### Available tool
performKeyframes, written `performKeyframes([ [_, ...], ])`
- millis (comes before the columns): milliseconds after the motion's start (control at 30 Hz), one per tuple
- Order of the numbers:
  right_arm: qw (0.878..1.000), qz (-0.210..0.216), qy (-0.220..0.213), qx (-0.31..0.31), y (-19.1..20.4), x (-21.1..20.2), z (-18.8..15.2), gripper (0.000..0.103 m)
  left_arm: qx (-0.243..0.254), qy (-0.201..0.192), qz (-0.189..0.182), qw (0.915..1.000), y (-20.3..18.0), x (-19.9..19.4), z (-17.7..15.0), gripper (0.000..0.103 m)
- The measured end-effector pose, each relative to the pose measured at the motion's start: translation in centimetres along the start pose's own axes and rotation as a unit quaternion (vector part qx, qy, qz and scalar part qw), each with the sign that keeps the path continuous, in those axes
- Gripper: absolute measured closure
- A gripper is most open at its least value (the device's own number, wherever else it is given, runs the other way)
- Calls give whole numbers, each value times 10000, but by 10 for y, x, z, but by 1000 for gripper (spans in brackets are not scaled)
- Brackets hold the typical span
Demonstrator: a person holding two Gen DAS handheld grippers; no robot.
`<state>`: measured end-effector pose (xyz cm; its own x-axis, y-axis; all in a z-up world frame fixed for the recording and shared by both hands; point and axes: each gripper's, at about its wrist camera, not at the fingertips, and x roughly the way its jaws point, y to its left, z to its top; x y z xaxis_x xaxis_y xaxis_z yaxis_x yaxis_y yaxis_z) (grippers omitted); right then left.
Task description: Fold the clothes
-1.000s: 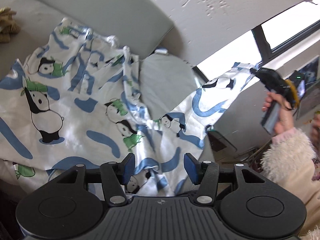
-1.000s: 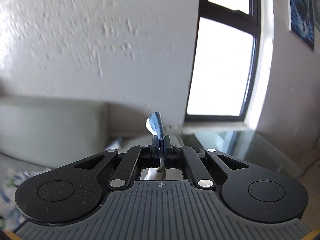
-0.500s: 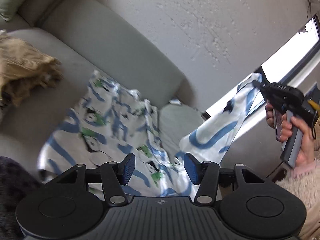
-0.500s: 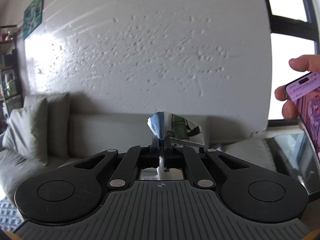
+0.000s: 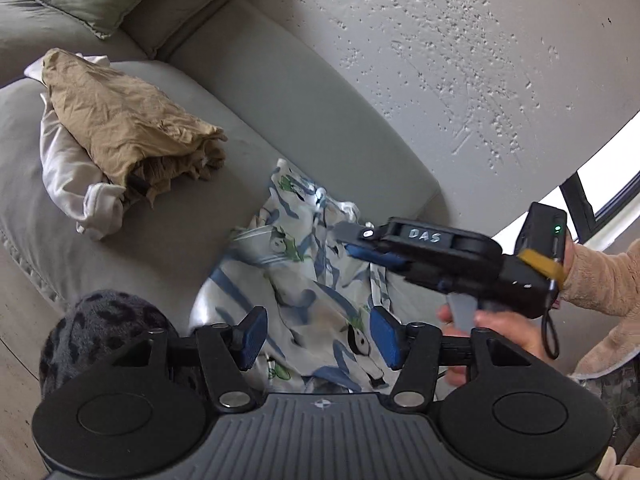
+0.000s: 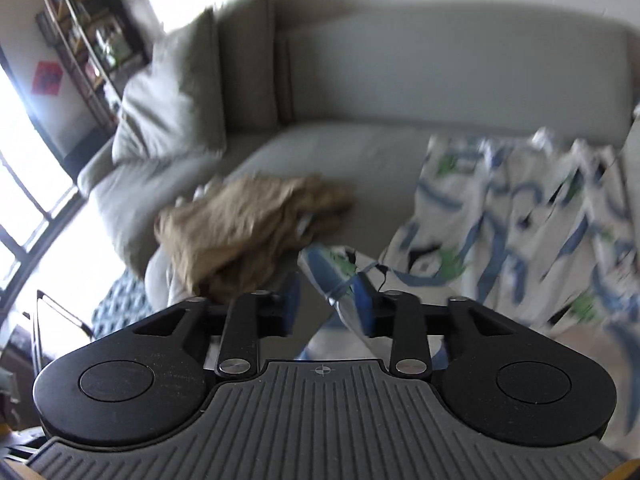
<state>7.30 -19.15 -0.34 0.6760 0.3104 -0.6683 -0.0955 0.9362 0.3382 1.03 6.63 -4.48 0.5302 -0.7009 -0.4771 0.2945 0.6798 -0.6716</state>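
1. My left gripper (image 5: 316, 336) is released, its blue pads standing apart with nothing pressed between them.
2. Past and below those left fingers lies the penguin cloth (image 5: 304, 280), a white sheet with blue strokes and green-scarfed penguins, crumpled on the sofa (image 5: 132, 240) seat.
3. My right gripper (image 6: 326, 304) has its jaws opening; a corner of the cloth (image 6: 500, 216) sits between them, lying against the right pad (image 6: 362, 304), while the left pad stands clear of it.
4. I take that corner as no longer clamped, since the pads no longer press on it together.
5. From the left wrist view, the right gripper (image 5: 352, 240) reaches in from the right, beyond my left fingers, its tips over the crumpled cloth; a hand (image 5: 492, 332) grips its handle.
6. Ahead of the right fingers and to their right, the rest of the cloth spreads over the seat, blurred.
7. Ahead and left of the right fingers sits a tan garment (image 6: 248, 224) in a rumpled heap, touching or just beside the cloth corner; I cannot tell which.
8. In the left view the tan garment (image 5: 124, 120) lies far left of my fingers, on top of a white garment (image 5: 68, 176).
9. A dark spotted fabric (image 5: 104, 328) sits just left of my left finger.
10. A cushion (image 6: 172, 104) leans at the sofa's far end.
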Motion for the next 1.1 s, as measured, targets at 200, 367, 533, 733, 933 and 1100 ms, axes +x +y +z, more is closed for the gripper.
performKeyframes([
  [200, 9997, 29, 105, 204, -31, -15, -34, 54, 128, 416, -143, 9989, -17, 27, -12, 48],
  [367, 9980, -304, -57, 557, -92, -77, -57, 50, 361, 861, -240, 9953, -43, 62, -25, 47],
  [533, 9862, -330, -140, 1619, -166, -115, -103, 49, 675, 1300, -217, 9890, -73, 95, -41, 46],
  [733, 9525, -444, -484, 2973, -231, -137, -157, 49, 1216, 1575, 115, 9799, -104, 125, -56, 41],
  [933, 9397, -527, -568, 3330, -256, -139, -170, 49, 1593, 1507, 429, 9747, -111, 134, -65, 33],
  [1100, 9402, -511, -587, 3317, -260, -133, -167, 49, 1634, 1436, 769, 9730, -106, 144, -63, 30],
])
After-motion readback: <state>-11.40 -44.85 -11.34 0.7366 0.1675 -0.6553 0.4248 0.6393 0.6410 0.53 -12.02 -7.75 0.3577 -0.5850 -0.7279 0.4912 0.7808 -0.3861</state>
